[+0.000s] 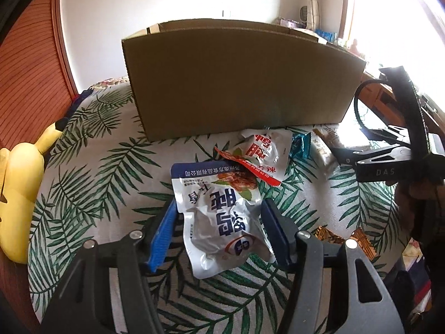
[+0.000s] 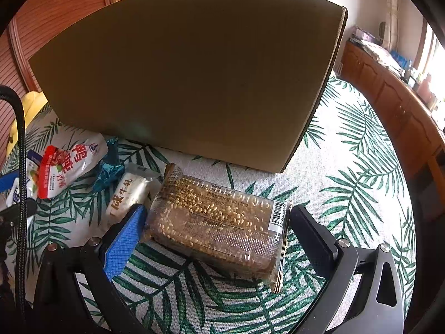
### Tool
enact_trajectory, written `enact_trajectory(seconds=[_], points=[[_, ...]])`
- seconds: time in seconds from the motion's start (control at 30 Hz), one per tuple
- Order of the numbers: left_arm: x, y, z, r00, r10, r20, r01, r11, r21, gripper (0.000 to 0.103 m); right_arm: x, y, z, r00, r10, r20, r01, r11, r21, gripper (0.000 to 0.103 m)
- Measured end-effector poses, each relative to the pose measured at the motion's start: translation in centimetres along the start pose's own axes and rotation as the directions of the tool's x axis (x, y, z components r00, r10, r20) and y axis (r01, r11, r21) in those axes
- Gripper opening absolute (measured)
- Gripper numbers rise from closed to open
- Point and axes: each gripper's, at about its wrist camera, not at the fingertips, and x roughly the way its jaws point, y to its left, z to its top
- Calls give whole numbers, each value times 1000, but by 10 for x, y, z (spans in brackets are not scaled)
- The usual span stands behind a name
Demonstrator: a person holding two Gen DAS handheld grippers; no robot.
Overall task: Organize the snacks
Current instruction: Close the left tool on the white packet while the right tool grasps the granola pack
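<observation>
A brown cardboard box (image 1: 236,80) stands at the back of the leaf-print surface; it also fills the right wrist view (image 2: 189,75). My left gripper (image 1: 218,213) is open, its blue fingers on either side of a silver and blue snack pouch (image 1: 219,217). A red and silver pouch (image 1: 258,156) lies beyond it. My right gripper (image 2: 217,220) is open, straddling a clear pack of puffed-grain bars (image 2: 219,220). A white nougat packet (image 2: 128,192), a teal wrapper (image 2: 111,167) and the red pouch (image 2: 66,167) lie to its left.
The leaf-print cloth (image 2: 347,194) covers the surface. A yellow plush toy (image 1: 19,183) sits at the left edge. Gold-wrapped snacks (image 1: 361,242) lie at the right. A wooden cabinet (image 2: 389,97) with clutter runs along the far right. Red-brown slatted doors (image 1: 25,61) stand behind.
</observation>
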Motion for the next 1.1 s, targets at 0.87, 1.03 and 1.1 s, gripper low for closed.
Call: enact_trajectory(seconds=[0.87,1.03,1.1], points=[[-19,2,11,999,-23,49,23,1000,-6,46,-37,-13,-38,997,69,44,-69,998,-9,85],[-1,1,7,1000,-29,-10,28,999,-35,63,-38,-12,-40,997,67,44,-67,998,-9,85],[8,1,7,999,-28,-43,26,998,-59,63,-37,-15,-37,997,65,43,-65,998,-10,85]])
